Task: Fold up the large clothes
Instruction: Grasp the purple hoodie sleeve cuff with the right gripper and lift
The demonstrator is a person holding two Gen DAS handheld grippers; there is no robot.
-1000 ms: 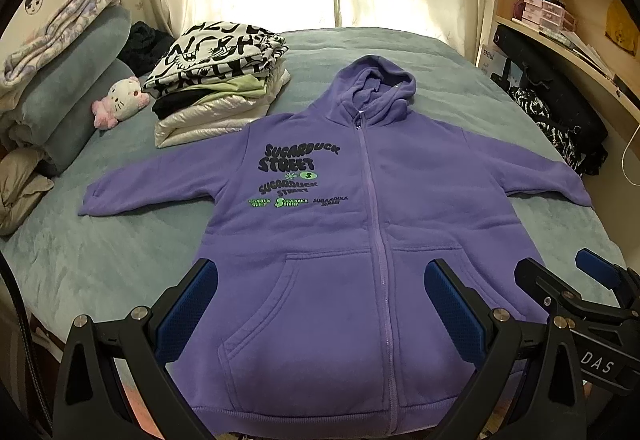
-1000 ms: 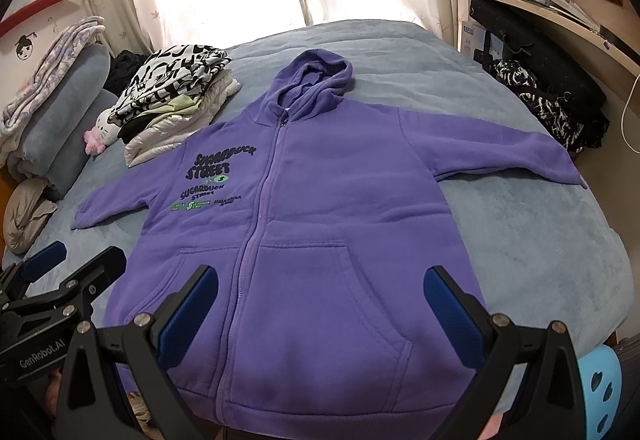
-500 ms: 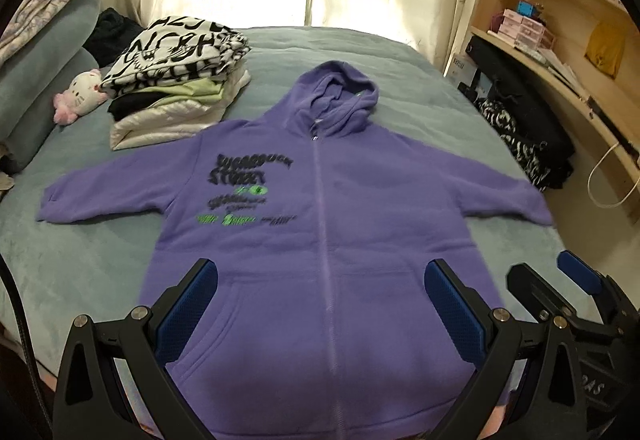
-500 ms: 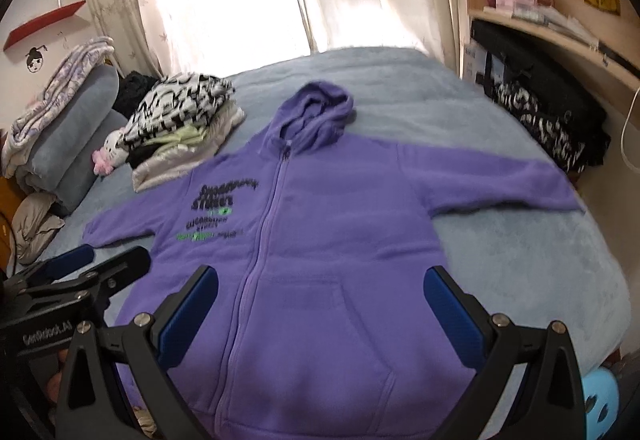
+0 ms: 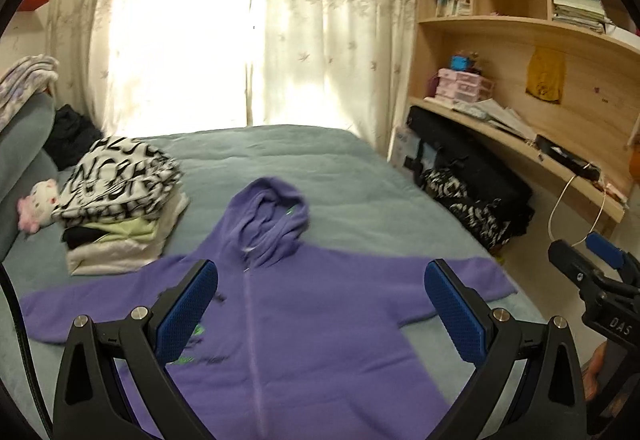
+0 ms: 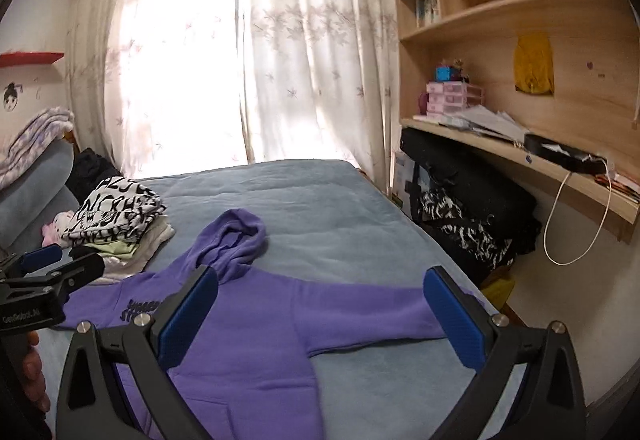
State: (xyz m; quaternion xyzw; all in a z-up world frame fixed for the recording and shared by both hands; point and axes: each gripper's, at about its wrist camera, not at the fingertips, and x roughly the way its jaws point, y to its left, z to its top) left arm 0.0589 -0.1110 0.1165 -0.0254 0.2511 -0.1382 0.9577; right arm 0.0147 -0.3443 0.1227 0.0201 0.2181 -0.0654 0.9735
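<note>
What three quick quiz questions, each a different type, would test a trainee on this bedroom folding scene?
1. True or false: the purple zip hoodie lies front up on the bed with both sleeves spread out.
2. Multiple choice: beside the hood, the stack of folded clothes is topped by a garment that is A) plain red, B) black and white patterned, C) blue denim.
3. Short answer: what do the left claw and the right claw hold?

Key: 1 true. 2 B. 3 nothing; both are open above the hoodie.
</note>
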